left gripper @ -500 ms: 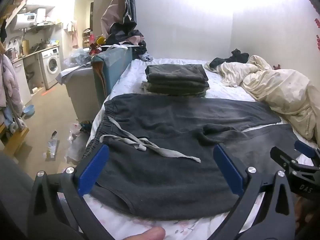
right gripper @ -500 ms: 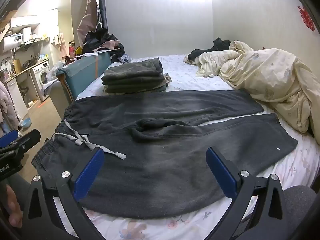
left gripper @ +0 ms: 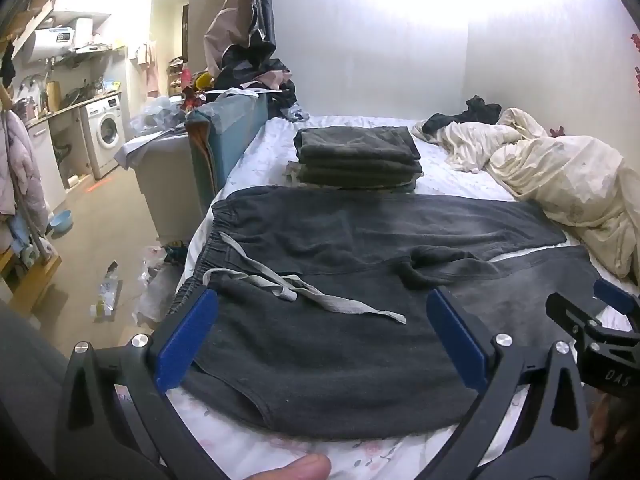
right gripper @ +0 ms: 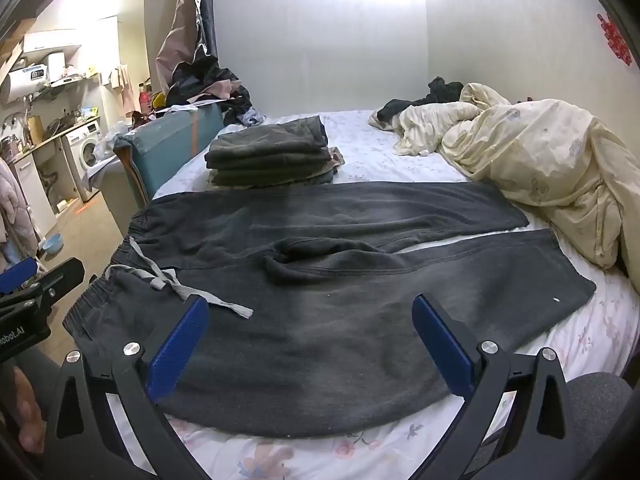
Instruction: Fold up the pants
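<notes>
Standing by the bed (right gripper: 400, 160), I see the dark pants (right gripper: 320, 280) spread flat across it, waistband left, legs slightly apart, nothing folded yet. Both the left gripper (left gripper: 320, 340) and right gripper (right gripper: 310, 344) hover above the near edge, jaws spread wide, empty. I'd pinch the near leg at waistband and hem, lifting evenly onto the far leg, minding the loose drawstring (left gripper: 304, 292).

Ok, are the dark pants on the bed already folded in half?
No, the dark pants lie spread flat across the bed, both legs stretched out side by side, with the grey drawstring loose on top.
</notes>
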`<state>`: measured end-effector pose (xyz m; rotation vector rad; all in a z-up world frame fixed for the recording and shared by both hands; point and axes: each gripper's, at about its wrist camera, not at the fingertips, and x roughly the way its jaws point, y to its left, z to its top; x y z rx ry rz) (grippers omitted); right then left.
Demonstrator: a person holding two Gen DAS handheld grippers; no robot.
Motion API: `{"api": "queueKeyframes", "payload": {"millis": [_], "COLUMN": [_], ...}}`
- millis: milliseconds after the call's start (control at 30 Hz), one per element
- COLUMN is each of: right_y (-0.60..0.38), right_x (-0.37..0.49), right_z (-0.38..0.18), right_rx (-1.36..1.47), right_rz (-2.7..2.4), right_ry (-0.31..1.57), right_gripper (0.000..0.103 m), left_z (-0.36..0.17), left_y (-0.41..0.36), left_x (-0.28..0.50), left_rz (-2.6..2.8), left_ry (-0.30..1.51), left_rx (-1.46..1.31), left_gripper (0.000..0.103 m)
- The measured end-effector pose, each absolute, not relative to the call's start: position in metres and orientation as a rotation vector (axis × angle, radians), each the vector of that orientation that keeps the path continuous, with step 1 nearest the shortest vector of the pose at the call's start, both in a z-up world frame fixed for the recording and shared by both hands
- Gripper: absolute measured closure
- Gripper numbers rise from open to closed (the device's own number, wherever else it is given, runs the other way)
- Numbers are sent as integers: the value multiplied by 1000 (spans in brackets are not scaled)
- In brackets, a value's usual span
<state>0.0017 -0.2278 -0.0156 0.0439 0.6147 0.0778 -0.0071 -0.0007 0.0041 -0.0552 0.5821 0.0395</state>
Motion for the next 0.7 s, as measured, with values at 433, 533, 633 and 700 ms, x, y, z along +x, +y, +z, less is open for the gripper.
{"api": "queueKeyframes", "payload": {"millis": [433, 533, 633, 700], "right_y": [-224, -223, -222, -221], "right_x": [1, 0, 0, 0], "right_z": [-16, -15, -16, -16], "right_rx": [40, 39, 35, 34], "right_rz": [94, 91, 89, 88], "right_ry": [602, 597, 598, 597], "right_gripper": [0, 0, 0, 0], "left_z": [3, 2, 2, 1], "left_y": [1, 1, 1, 2], "left_x": [-3, -2, -2, -3], "left_rz": [43, 43, 42, 41], "left_ry": [577, 577, 577, 576], "left_rx": [-57, -55, -55, -57], "left_gripper": [0, 0, 0, 0]}}
